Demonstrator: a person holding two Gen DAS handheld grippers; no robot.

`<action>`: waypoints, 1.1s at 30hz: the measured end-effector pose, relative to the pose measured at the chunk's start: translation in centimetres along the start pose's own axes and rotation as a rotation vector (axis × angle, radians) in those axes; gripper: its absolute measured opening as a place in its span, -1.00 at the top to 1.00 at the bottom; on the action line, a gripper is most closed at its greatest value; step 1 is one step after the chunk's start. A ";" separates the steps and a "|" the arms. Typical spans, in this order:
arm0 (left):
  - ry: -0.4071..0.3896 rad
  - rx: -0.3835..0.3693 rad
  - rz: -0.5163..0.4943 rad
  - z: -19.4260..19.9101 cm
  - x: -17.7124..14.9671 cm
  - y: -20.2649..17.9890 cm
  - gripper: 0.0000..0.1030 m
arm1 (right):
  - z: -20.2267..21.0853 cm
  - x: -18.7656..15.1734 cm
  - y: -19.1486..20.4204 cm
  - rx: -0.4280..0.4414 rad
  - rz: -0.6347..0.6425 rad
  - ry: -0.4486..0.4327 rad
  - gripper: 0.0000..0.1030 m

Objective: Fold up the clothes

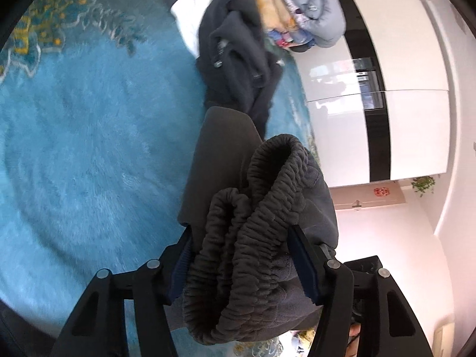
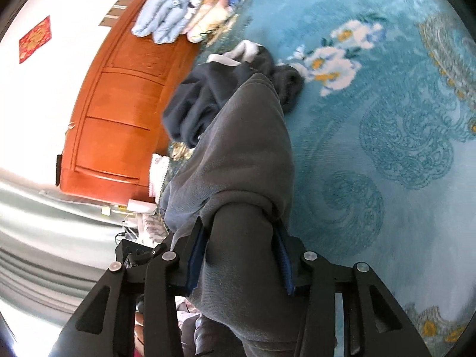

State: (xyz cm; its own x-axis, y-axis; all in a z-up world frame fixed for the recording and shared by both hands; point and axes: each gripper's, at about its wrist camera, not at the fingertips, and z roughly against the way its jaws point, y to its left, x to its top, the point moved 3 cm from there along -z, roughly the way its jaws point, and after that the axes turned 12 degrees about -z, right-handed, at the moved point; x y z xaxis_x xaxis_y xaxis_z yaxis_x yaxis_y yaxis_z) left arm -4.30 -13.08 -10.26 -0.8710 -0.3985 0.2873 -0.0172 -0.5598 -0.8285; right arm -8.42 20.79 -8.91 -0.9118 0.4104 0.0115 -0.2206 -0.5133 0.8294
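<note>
Two grippers, left gripper [image 1: 241, 255], right gripper [image 2: 241, 253], bunched grey sweatpants [image 1: 253, 208] (ribbed waistband)

No legible txt; red wall sign [image 2: 35, 39] too blurry.

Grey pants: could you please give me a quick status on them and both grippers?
Left gripper shut on pants waistband. Right gripper shut on pants, bunched. Dark clothes pile ahead on blue blanket.

Left gripper [image 1: 241, 255] clamped tight, both black fingers [image 1: 303, 255] pressing in on bunched grey cloth [image 1: 253, 238]. Right gripper [image 2: 241, 255] gripping too, its fingers [image 2: 282, 255] squeezing a thick grey fold between blue pads.
</note>
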 end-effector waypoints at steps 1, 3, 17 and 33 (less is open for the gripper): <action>-0.013 -0.008 -0.012 0.8 0.2 -0.5 -0.25 | 0.4 -0.3 0.6 0.005 0.012 0.000 0.14; -0.040 -0.022 -0.033 2.4 0.7 -1.2 -0.25 | 1.2 -0.8 1.8 0.014 0.036 -0.001 0.14; -0.008 -0.164 -0.297 -0.8 2.0 -13.9 -0.25 | 13.9 -5.3 5.6 0.098 0.168 -0.199 0.14; 0.452 -0.410 -0.515 -17.1 -11.5 -36.4 -0.25 | 42.5 -13.1 -5.2 -0.013 0.024 -0.669 0.14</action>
State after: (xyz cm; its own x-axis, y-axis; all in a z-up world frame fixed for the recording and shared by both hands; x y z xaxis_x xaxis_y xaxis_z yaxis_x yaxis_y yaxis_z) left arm -2.08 24.33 8.37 -0.8176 0.2201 0.5321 -0.5743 -0.2460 -0.7808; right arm 19.39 50.05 10.36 -0.5059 0.7757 0.3774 -0.2107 -0.5354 0.8179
